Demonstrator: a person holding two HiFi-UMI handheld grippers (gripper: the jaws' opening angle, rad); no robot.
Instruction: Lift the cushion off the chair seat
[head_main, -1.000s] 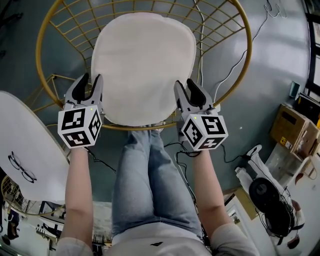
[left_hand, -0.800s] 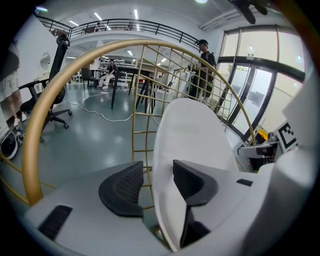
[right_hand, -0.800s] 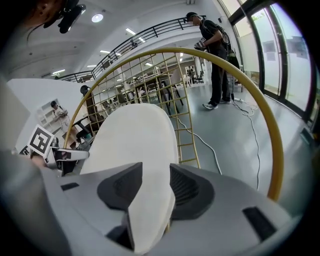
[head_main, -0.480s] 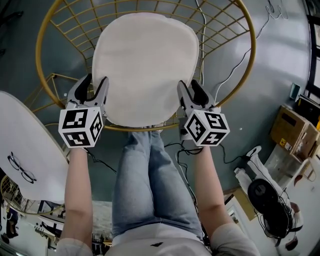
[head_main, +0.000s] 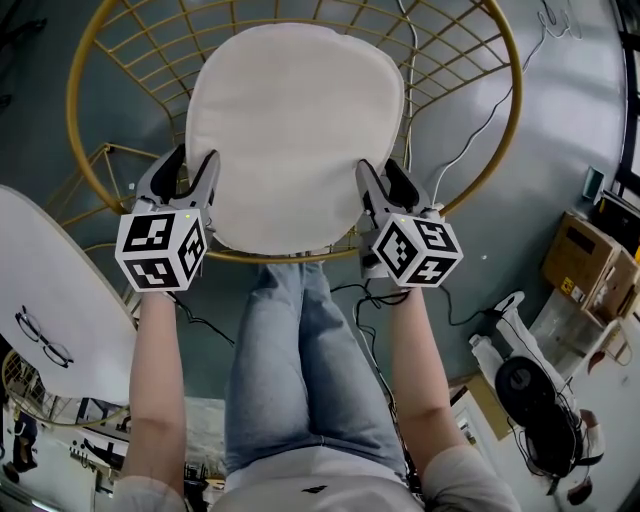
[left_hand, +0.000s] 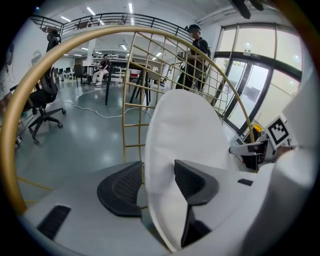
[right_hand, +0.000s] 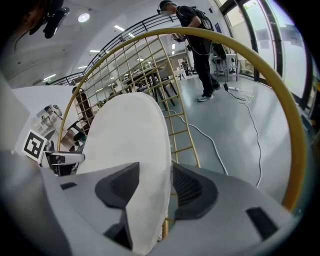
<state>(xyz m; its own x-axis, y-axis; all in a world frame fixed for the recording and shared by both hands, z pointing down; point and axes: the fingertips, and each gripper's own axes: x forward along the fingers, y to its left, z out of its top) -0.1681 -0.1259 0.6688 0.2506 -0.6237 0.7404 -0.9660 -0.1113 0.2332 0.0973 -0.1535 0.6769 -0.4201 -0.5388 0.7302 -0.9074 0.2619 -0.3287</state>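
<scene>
A cream oval cushion lies on the seat of a gold wire chair. My left gripper is at the cushion's near left edge and my right gripper at its near right edge. In the left gripper view the cushion runs between the jaws of the left gripper, which stand wide with a gap beside the left pad. In the right gripper view the right gripper has its jaws opening, with the cushion's edge between them and not squeezed.
A white round table with a pair of glasses stands at the left. Cables trail over the grey floor on the right, near a cardboard box and a black-and-white machine. People stand beyond the chair.
Both grippers' jaws have spread wider around the cushion's edge. The right gripper has sunk a little. The cushion stays on the seat.
</scene>
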